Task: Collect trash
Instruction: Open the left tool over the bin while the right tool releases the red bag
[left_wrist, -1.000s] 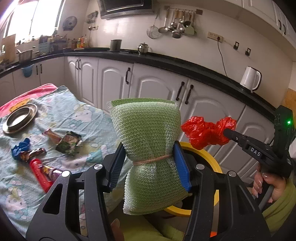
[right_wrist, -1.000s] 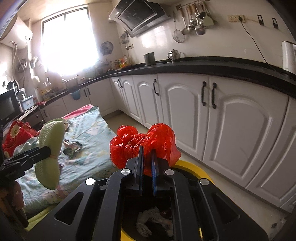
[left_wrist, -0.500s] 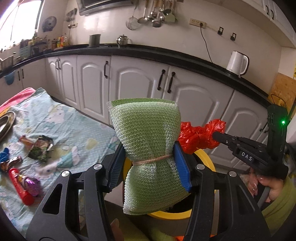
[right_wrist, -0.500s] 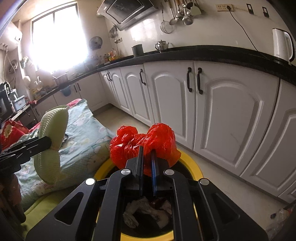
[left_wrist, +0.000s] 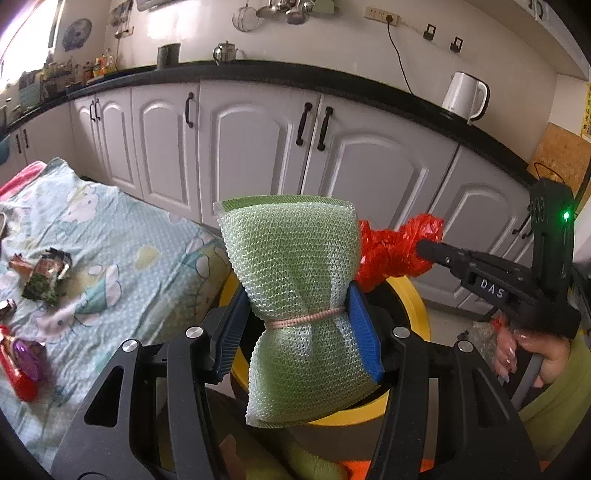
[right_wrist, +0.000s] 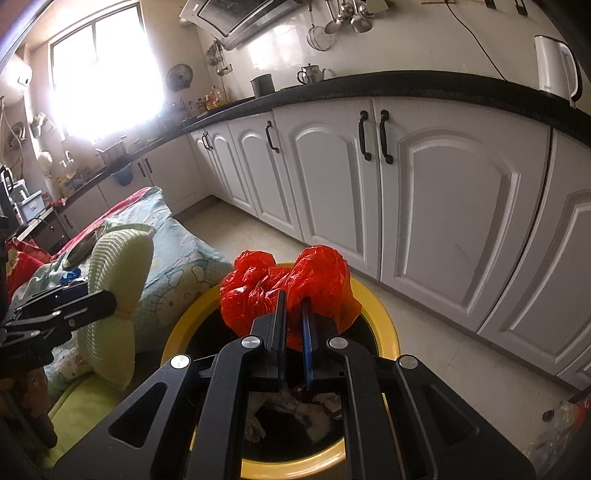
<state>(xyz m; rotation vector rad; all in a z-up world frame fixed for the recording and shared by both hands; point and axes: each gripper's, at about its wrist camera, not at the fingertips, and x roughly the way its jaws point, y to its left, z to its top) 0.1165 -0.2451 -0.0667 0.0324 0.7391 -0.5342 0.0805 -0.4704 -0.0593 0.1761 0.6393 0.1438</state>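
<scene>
My left gripper (left_wrist: 300, 321) is shut on a green mesh sponge (left_wrist: 295, 266) tied at its waist with a pink band; the blue pads pinch it there. It hangs over the near side of a yellow-rimmed trash bin (left_wrist: 417, 314). My right gripper (right_wrist: 293, 314) is shut on a crumpled red plastic bag (right_wrist: 288, 284), held above the yellow-rimmed bin (right_wrist: 384, 325), which holds white and dark trash. In the left wrist view the red bag (left_wrist: 395, 247) sits at the tip of the right gripper (left_wrist: 424, 248). The sponge (right_wrist: 118, 295) shows at the left of the right wrist view.
A table with a pale blue patterned cloth (left_wrist: 110, 258) stands left of the bin, with wrappers (left_wrist: 44, 277) and a red tube (left_wrist: 22, 365) on it. White cabinets (right_wrist: 424, 206) run behind, under a black counter with a white kettle (left_wrist: 465, 96). A hand (left_wrist: 524, 350) grips the right gripper's handle.
Both grippers have sunk and come closer over the bin, each still holding its item. The view has swung right, so the table and its wrappers slid toward the left edge.
</scene>
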